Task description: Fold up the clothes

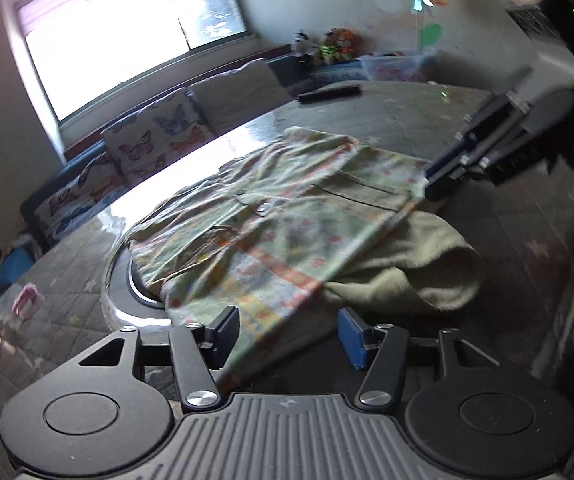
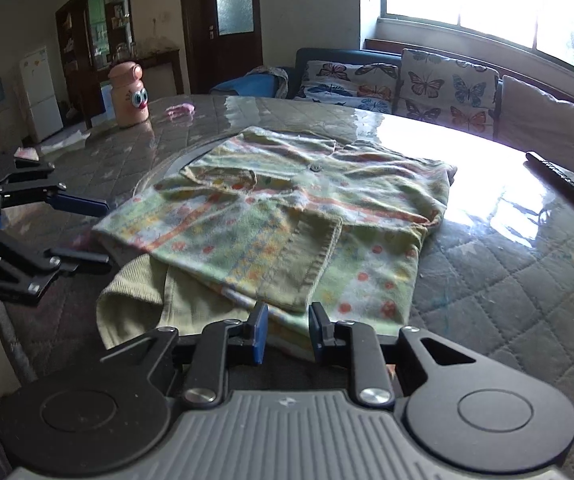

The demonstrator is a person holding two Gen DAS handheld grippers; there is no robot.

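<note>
A green patterned child's jacket (image 1: 271,216) lies partly folded on the table, with its plain olive lining (image 1: 411,264) showing at one side. It also shows in the right wrist view (image 2: 287,216). My left gripper (image 1: 285,338) is open at the garment's near edge, the cloth lying between its fingers. It also shows at the left of the right wrist view (image 2: 99,230), open. My right gripper (image 2: 287,332) is partly open over the garment's near hem, with cloth between its pads. In the left wrist view it (image 1: 427,184) touches the garment's far corner.
The round table (image 2: 507,264) has a quilted cover under glass. A peach bottle with cartoon eyes (image 2: 129,94) and a pink item (image 2: 181,110) stand at the back. A dark remote (image 2: 559,178) lies on the right. A sofa with butterfly cushions (image 2: 427,84) runs under the window.
</note>
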